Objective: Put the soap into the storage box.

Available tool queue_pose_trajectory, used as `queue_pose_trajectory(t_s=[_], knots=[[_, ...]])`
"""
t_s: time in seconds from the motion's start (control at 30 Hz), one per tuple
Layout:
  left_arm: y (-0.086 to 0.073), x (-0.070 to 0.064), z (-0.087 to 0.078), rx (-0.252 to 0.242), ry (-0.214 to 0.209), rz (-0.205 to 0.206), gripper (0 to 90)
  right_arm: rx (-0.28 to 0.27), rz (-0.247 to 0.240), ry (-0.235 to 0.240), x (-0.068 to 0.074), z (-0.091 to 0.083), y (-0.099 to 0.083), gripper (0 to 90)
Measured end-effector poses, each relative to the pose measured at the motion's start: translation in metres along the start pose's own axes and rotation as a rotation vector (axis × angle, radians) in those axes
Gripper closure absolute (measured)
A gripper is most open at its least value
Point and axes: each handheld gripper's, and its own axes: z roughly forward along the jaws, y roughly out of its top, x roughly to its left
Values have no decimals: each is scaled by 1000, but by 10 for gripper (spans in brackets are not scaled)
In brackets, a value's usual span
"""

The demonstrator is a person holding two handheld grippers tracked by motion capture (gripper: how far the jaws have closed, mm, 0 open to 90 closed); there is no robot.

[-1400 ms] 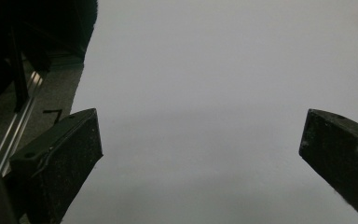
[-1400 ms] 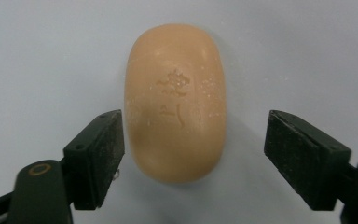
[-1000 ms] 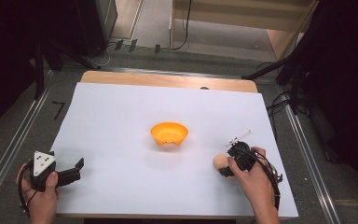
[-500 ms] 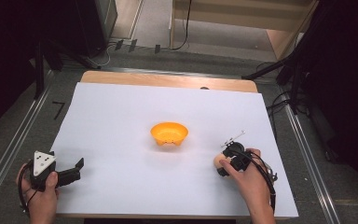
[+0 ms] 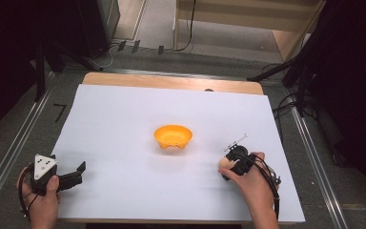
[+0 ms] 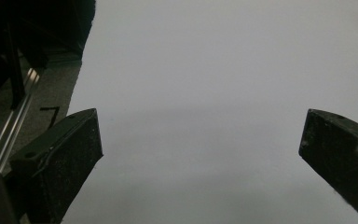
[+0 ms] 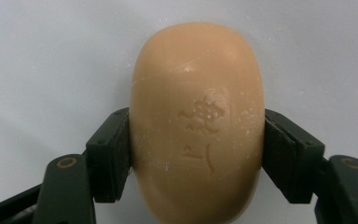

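At the near left corner of the white table [image 5: 124, 109] the left gripper [image 5: 74, 173] rests low in the person's left hand [image 5: 40, 200], its fingers [image 6: 60, 158] spread wide with nothing but bare white surface between them. It looks parked there, out of the way, I'd judge, while the other hand works. Near the middle of the table sits a small orange bowl [image 5: 172, 136], upright and well apart from both grippers; it seems the likely place for whatever gets carried.

Over at the near right, the right gripper [image 5: 229, 168] is held in the right hand [image 5: 253, 183], and a pale tan lump peeks out at its tip. From above that lump is too small to identify. The right gripper view settles it: a smooth oval bar of soap [image 7: 198, 126] with a stamped mark, clamped across its narrow width by the two fingers [image 7: 109, 154], pads pressed on either side. Whether the soap touches the table or is lifted just off it, I cannot tell.
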Motion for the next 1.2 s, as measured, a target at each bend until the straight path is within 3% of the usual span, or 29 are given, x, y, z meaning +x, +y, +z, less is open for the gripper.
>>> queue_pose_trajectory(t_s=[0.27,0.4,0.53,0.67,0.77,0.8,0.87,1.2], knots=[[0,0,1,7,1,2,0,6,2,6,0,0,1,328],[0,0,0,5,7,4,0,2,-28,31,-5,-2,1,329],[0,-1,0,4,15,6,0,-29,-55,13,-12,-5,-3,329],[0,-1,1,10,18,6,0,-58,-145,7,-16,-13,-5,329],[1,-1,1,13,13,8,0,-64,-181,2,-18,-17,-4,329],[0,-1,1,6,13,8,0,-69,-226,25,-19,-21,-1,329],[0,-1,0,3,11,5,0,-76,-243,23,-19,-22,1,329],[0,-1,1,9,15,8,0,-90,-422,35,-12,-36,32,329]])
